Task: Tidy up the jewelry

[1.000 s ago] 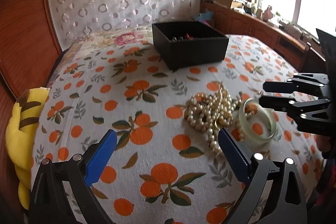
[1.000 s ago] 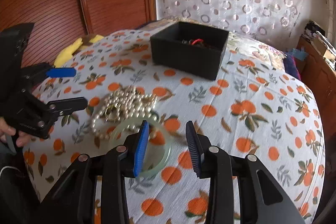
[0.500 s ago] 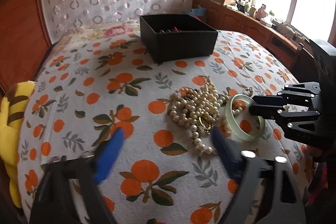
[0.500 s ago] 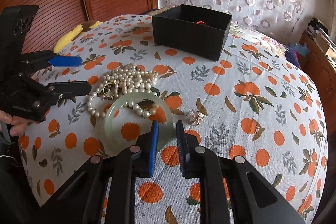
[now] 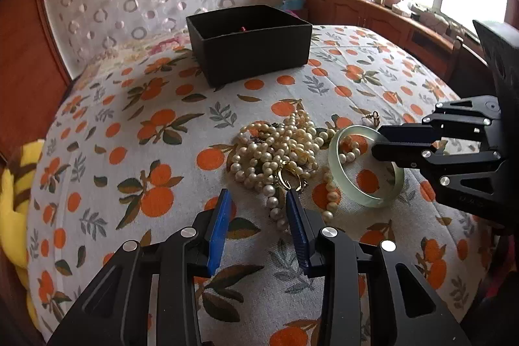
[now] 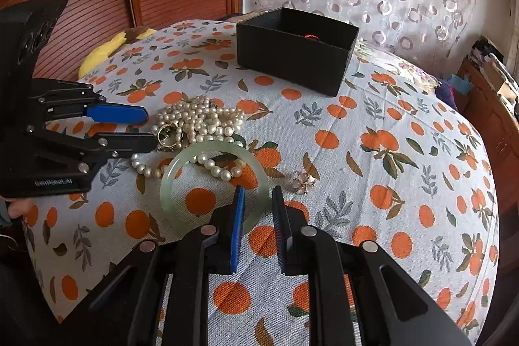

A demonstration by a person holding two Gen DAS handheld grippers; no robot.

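Right now we hold two claws over a bed with a cloth (image 5: 136, 151) covered in oranges and leaves. Our left gripper (image 5: 258, 198) sits low, just in front of a heap of pearls (image 5: 279, 148). Its two blue fingers (image 5: 220, 222) are a little way apart, with a gap between them, and nothing is in that gap. One string of pearls trails down toward the gap, and a small gold ring (image 5: 287, 179) lies at the near edge of the heap. Our right gripper (image 6: 258, 193) is at the pale green bangle (image 6: 181, 164). Its fingers are a little way apart too, one on each side of the near rim of the bangle. We cannot tell if they touch the rim. The bangle lies flat on the cloth, just beside the heap, and a short string of pearls lies across it. A small pink flower earring (image 6: 304, 180) lies on the cloth near the bangle, on its far side from the heap. A black box (image 5: 249, 44) stands farther back on the bed, well apart from the heap. It is open on top and something red (image 6: 311, 36) peeks out. A yellow soft toy (image 5: 16, 196) lies at the edge of the bed.
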